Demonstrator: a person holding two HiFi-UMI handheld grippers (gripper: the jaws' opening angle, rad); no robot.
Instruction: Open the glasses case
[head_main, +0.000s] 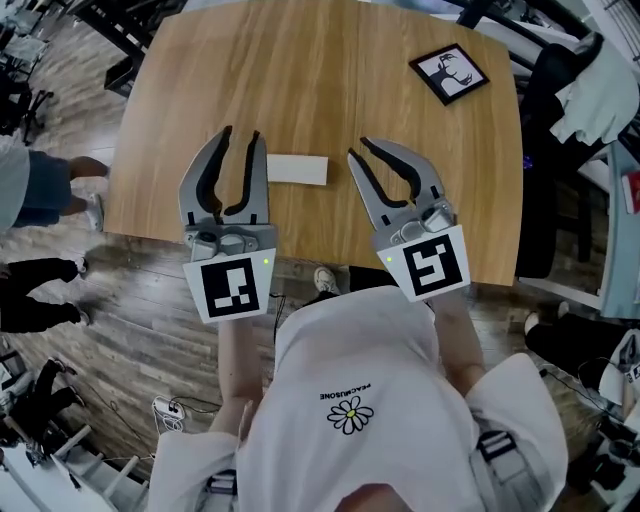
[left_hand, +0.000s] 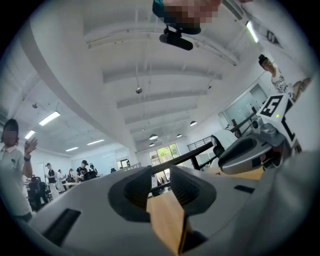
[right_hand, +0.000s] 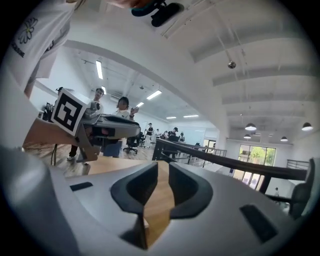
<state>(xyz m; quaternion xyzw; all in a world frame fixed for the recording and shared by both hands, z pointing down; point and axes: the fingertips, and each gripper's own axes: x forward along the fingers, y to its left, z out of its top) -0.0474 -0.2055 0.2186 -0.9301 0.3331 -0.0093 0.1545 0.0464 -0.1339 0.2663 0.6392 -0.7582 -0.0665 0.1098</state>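
Note:
The glasses case (head_main: 297, 170) is a flat white oblong that lies closed on the wooden table (head_main: 320, 80), near its front edge. My left gripper (head_main: 243, 133) hovers just left of the case, its jaws a little apart with nothing between them. My right gripper (head_main: 358, 148) hovers just right of the case, with a narrow gap between its jaws and nothing in it. Neither gripper touches the case. In the left gripper view only bare wood shows between the jaws of the left gripper (left_hand: 162, 186). The right gripper (right_hand: 157, 187) also shows only wood. The case appears in neither gripper view.
A black-framed picture (head_main: 449, 73) lies at the table's far right corner. A person's legs (head_main: 45, 185) stand on the floor to the left. Clothes hang over a rack (head_main: 590, 90) at the right. People and desks fill the room behind.

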